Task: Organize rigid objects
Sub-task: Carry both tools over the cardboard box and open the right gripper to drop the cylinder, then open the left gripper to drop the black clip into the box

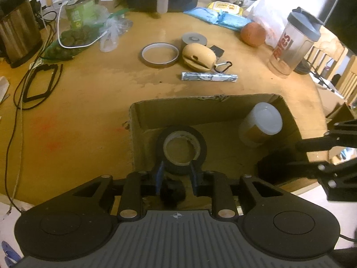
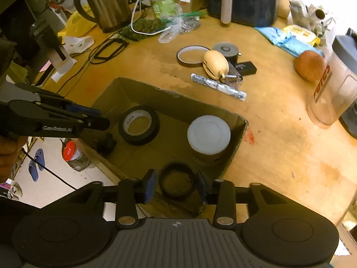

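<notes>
An open cardboard box (image 1: 200,103) sits at the table's near edge. On its floor lie a black tape roll (image 1: 180,149), an upright white-lidded jar (image 1: 261,122), a small dark lump (image 2: 107,143) and a black ring (image 2: 178,183). My left gripper (image 1: 176,165) hangs over the box's near left part, jaws slightly apart; the lump (image 1: 173,189) lies below them, untouched. My right gripper (image 2: 176,174) stands open around the ring, with a gap at each finger. Each gripper also shows in the other's view: left gripper (image 2: 98,117), right gripper (image 1: 296,154).
Beyond the box lie a patterned stick (image 1: 209,77), a beige case with a carabiner (image 1: 198,57), a thin brown tape ring (image 1: 159,54), a grey tin (image 1: 193,38) and a small black box (image 2: 244,67). An orange fruit (image 1: 253,34), shaker bottle (image 1: 292,44), kettle (image 1: 17,26) and cables ring the table.
</notes>
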`<state>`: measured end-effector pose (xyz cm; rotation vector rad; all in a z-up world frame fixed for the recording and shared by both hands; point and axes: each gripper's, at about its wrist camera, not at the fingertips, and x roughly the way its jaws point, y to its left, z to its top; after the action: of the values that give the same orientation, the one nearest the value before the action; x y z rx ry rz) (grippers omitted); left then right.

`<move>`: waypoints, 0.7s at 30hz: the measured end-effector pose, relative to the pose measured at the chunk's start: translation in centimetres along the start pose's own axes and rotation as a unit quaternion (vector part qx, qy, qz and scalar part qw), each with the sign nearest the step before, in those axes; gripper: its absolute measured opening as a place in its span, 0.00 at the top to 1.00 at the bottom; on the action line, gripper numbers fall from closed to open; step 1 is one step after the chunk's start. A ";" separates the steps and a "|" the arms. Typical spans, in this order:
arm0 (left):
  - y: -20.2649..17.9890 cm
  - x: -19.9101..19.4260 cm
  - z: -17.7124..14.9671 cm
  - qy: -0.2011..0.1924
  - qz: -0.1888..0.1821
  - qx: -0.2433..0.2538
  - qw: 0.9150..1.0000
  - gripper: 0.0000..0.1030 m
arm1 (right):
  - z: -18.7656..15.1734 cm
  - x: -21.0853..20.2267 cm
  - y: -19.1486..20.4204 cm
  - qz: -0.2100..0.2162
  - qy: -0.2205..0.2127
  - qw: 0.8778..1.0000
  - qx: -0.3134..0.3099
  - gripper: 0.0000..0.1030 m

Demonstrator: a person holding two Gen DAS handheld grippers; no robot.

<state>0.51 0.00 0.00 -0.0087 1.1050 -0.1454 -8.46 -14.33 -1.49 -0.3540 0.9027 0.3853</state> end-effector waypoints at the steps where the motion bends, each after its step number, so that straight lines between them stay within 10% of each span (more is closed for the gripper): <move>1: 0.1 -0.1 0.0 0.000 0.003 -0.002 1.000 0.67 | 0.0 -0.2 0.0 0.001 -0.003 1.000 -0.001 0.39; 6: 0.4 -0.7 -0.3 -0.012 0.002 -0.014 1.000 0.53 | 0.2 -0.8 0.0 0.008 -0.021 1.000 0.002 0.12; 21: 0.1 -2.4 1.0 -0.045 0.000 -0.021 0.999 0.52 | 1.6 -0.8 -1.5 -0.023 -0.039 0.999 0.028 0.05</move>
<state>0.36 0.36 2.53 -0.0523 1.0180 -0.1217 -7.12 -15.02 0.23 -0.3053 0.8255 0.3286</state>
